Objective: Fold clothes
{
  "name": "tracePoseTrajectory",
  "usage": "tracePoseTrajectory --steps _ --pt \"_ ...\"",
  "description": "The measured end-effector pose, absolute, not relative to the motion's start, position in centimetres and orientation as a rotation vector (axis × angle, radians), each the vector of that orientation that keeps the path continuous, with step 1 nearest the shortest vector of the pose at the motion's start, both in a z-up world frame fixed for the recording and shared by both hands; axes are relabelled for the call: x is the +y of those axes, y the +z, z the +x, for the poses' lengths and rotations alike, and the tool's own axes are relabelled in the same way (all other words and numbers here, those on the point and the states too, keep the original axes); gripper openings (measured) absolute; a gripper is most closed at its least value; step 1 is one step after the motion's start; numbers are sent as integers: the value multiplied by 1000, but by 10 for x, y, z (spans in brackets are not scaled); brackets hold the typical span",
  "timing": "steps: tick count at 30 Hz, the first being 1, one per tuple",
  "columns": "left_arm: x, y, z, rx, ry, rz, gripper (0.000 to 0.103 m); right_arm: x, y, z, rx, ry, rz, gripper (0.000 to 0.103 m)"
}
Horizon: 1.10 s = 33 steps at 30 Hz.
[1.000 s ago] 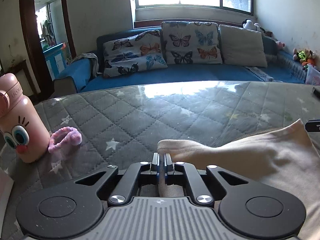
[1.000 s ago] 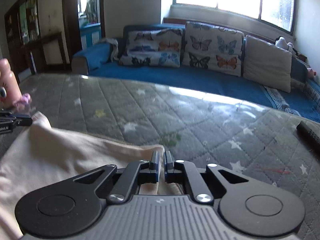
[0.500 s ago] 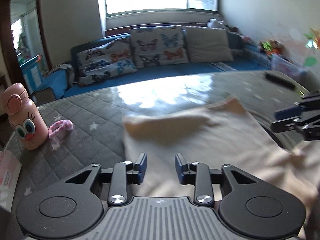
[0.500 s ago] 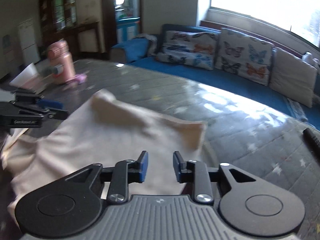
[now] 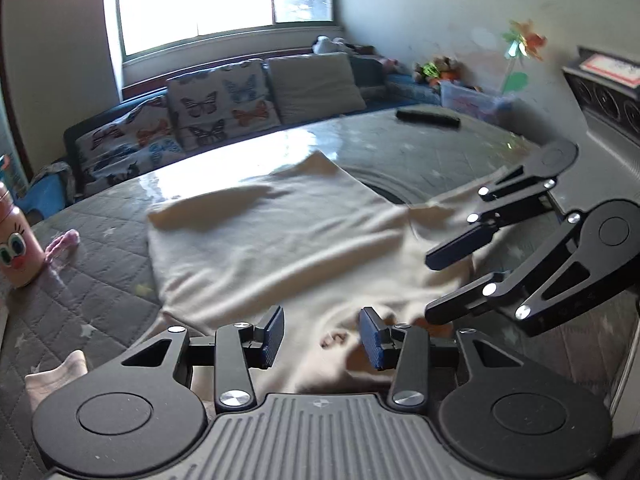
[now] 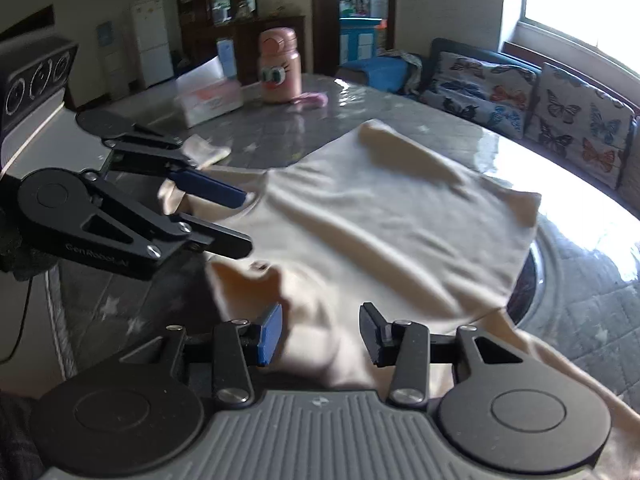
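A beige garment lies spread on the grey quilted table, its far edge folded over; it also shows in the right wrist view. My left gripper is open and empty, just above the garment's near edge. My right gripper is open and empty over the near part of the cloth. The right gripper shows in the left wrist view at the right, the left gripper in the right wrist view at the left. The two grippers are close together.
A pink cartoon bottle and a pink hair tie stand at the table's left. A tissue box lies beyond them. A black remote lies at the far side. A blue sofa with butterfly cushions is behind.
Both grippers opened and let go of the garment's far edge, then drew back toward its near side and turned toward each other. The cloth now lies flat, folded over.
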<state>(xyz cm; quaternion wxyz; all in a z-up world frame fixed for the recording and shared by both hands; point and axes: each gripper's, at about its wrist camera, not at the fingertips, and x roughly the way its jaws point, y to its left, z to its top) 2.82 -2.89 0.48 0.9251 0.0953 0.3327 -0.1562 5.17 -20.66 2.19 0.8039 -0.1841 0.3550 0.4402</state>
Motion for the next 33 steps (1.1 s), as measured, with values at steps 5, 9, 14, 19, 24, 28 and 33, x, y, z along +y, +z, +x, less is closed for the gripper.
tracePoseTrajectory --steps 5,9,14,19,24,28,33 --pt "-35 -10 24 693 -328 236 38 -196 5 39 745 918 -446 38" --pt "-36 -18 22 699 -338 245 8 -197 -2 40 750 873 -438 23" --pt "-34 -12 11 669 -354 242 2 -206 3 36 739 855 -424 6" --pt "-34 -16 3 683 -403 264 2 -214 9 27 737 880 -432 6" --pt "-28 -18 5 718 -424 260 7 -217 6 30 793 919 -418 16" --pt "-24 1 3 674 -433 265 7 -228 27 36 771 928 -360 17" --pt "-28 13 19 632 -403 231 7 -231 23 49 766 857 -314 19"
